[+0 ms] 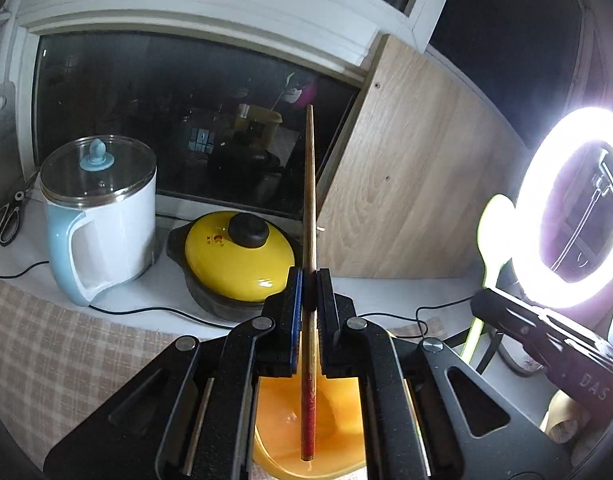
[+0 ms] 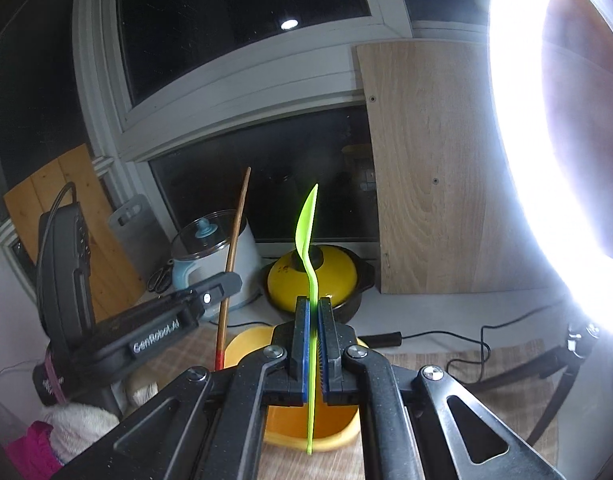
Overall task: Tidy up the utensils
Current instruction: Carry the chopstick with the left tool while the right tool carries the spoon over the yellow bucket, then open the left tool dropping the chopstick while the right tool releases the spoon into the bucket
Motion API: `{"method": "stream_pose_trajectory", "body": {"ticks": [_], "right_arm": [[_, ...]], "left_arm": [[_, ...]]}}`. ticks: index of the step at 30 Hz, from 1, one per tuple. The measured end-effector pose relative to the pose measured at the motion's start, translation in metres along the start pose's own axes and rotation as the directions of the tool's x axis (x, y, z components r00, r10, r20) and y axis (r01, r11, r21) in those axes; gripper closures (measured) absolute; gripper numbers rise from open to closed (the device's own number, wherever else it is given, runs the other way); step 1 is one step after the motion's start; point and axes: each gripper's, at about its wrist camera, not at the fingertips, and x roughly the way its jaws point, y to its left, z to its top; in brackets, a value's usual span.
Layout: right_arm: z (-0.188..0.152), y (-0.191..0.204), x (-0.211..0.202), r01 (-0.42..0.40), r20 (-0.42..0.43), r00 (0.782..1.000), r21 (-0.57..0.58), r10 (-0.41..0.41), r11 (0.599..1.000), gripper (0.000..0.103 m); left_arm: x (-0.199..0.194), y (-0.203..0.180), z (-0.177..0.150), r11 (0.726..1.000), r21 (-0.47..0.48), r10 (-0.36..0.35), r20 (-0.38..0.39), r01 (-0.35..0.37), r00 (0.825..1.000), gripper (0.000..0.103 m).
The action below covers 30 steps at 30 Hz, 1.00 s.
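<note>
My left gripper [image 1: 309, 280] is shut on a wooden chopstick [image 1: 309, 200] with a red lower end, held upright above a yellow bowl [image 1: 278, 432]. In the right wrist view that chopstick [image 2: 234, 248] and the left gripper [image 2: 222, 286] show at the left. My right gripper [image 2: 313, 308] is shut on a lime-green plastic spoon [image 2: 308, 224], bowl end up, handle hanging down over the yellow bowl [image 2: 246, 344]. The left wrist view shows the green spoon [image 1: 494, 232] and the right gripper [image 1: 482, 300] at the right.
A yellow-lidded clay pot [image 1: 234, 256] and a white and blue electric kettle [image 1: 102, 220] stand by the window. Scissors [image 1: 6, 216] lie far left. A wooden board [image 1: 406, 184] leans at the back. A bright ring light [image 1: 574, 208] stands right. Black cables [image 2: 478, 340] cross the checked cloth [image 1: 58, 344].
</note>
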Motion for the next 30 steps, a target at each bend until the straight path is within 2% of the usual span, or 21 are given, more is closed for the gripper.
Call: {"method": "stream_pose_trajectory", "body": {"ticks": [4, 6, 13, 18, 23, 30], "right_arm": [[-0.004, -0.004, 0.016, 0.003, -0.024, 1.000, 0.001, -0.003, 1.000, 0.102], [-0.002, -0.007, 0.020, -0.020, -0.032, 0.999, 0.029, 0.021, 0.999, 0.102], [0.013, -0.007, 0.024, -0.012, 0.011, 1.000, 0.017, 0.012, 1.000, 0.102], [0.000, -0.003, 0.039, 0.008, -0.020, 1.000, -0.024, -0.008, 1.000, 0.102], [-0.015, -0.009, 0.038, -0.010, -0.045, 0.999, -0.007, 0.010, 1.000, 0.102], [-0.033, -0.018, 0.032, -0.037, -0.082, 0.996, 0.018, 0.038, 0.999, 0.102]], "left_arm": [[0.007, 0.003, -0.006, 1.000, 0.000, -0.003, -0.024, 0.003, 1.000, 0.099], [0.008, 0.003, -0.006, 1.000, 0.005, -0.002, -0.028, 0.002, 1.000, 0.099], [0.009, 0.008, -0.006, 1.000, -0.004, 0.006, -0.015, -0.006, 1.000, 0.099], [0.006, 0.009, -0.011, 1.000, 0.009, 0.014, -0.018, -0.014, 1.000, 0.099], [-0.003, 0.013, -0.015, 1.000, 0.009, 0.022, -0.020, -0.021, 1.000, 0.099], [-0.017, 0.011, -0.027, 0.997, 0.054, 0.049, -0.014, -0.048, 0.999, 0.099]]}}
